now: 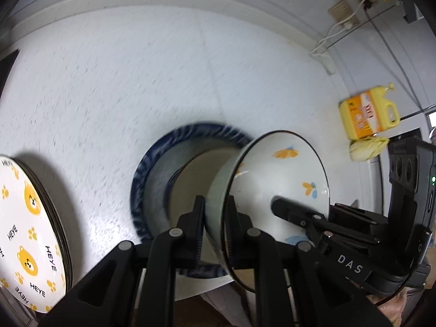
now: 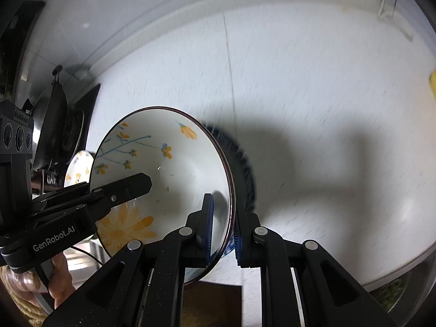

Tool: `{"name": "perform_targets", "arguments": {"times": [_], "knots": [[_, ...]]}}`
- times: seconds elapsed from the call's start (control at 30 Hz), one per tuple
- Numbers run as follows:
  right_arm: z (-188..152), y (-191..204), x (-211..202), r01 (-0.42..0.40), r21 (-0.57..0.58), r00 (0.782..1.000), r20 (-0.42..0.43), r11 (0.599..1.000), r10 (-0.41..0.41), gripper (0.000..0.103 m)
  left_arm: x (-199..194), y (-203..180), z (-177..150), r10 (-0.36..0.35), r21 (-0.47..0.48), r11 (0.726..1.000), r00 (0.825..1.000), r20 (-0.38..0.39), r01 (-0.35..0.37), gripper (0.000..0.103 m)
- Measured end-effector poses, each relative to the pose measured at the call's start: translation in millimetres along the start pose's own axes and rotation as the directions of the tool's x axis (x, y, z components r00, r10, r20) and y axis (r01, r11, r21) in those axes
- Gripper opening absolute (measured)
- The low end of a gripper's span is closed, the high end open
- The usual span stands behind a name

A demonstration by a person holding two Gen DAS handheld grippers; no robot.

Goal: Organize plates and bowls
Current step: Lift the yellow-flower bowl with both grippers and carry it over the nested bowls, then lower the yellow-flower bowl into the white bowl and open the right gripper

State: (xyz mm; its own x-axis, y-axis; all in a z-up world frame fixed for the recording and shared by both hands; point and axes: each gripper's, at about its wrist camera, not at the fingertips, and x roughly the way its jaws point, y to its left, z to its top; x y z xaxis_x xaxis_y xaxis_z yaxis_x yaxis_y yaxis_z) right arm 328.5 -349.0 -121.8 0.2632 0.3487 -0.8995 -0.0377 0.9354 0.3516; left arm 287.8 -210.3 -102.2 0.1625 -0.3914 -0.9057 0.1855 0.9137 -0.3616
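Nearest the left wrist camera, the left tool (image 1: 215, 212) is clamped on the rim of the flowered bowl (image 1: 286, 174), one finger outside the wall and one inside. At about three o'clock in that view the right tool (image 1: 278, 204) reaches in over the opposite rim; its own camera shows the right tool (image 2: 222, 218) likewise pinched shut on the bowl's (image 2: 163, 163) edge, blue pads either side of the wall. So the bowl hangs between both tools, above the surface (image 1: 122, 81).

Just beyond it, low at centre, the blue-rimmed plate (image 1: 152, 163) lies on the white speckled surface, partly hidden behind the bowl. At eight o'clock sits a stack of bear-print plates (image 1: 30, 212). Farther off, at three o'clock, a yellow jug (image 1: 368, 117) stands against the wall with a pale vegetable (image 1: 368, 150) beside it.

The bowl looks like glazed ceramic: stiff, fairly heavy, slick and likely to chip if knocked. Opposite rim grips seem the sound hold, kept even so it cannot pivot, and it should be set down gently.
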Motion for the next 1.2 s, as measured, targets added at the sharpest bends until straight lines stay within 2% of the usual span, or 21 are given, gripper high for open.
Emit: {"name": "perform_targets", "arguments": {"times": [0.1, 0.3, 0.43, 0.6, 1.03, 1.2], "knots": [[-7, 9, 10, 0.011, 0.004, 1.0, -0.024, 1.0, -0.011, 0.013, 10, 7, -4, -0.001, -0.006, 1.0, 1.0, -0.012, 0.001, 0.013], [-9, 23, 6, 0.061, -0.039, 0.998, -0.017, 0.997, -0.062, 0.012, 18, 16, -5, 0.015, -0.032, 0.999, 1.0, -0.014, -0.015, 0.011], [-13, 27, 8, 0.086, -0.065, 0.996, -0.008, 0.994, -0.087, 0.012, 17, 19, -7, 0.001, -0.032, 0.999, 1.0, -0.017, -0.002, 0.012], [-36, 32, 6, 0.135, -0.121, 0.991, 0.009, 0.983, -0.135, 0.012, 18, 17, -6, 0.005, -0.018, 1.0, 1.0, -0.015, -0.005, 0.012], [-46, 31, 7, 0.139, -0.165, 0.99, 0.019, 0.976, -0.137, 0.012, 15, 6, -14, 0.061, 0.064, 0.996, 0.997, 0.044, -0.064, 0.015], [-49, 34, 4, 0.15, -0.179, 0.989, 0.035, 0.973, -0.146, 0.012, 10, 3, -14, 0.053, 0.078, 0.995, 0.996, 0.071, -0.059, 0.019]]}}
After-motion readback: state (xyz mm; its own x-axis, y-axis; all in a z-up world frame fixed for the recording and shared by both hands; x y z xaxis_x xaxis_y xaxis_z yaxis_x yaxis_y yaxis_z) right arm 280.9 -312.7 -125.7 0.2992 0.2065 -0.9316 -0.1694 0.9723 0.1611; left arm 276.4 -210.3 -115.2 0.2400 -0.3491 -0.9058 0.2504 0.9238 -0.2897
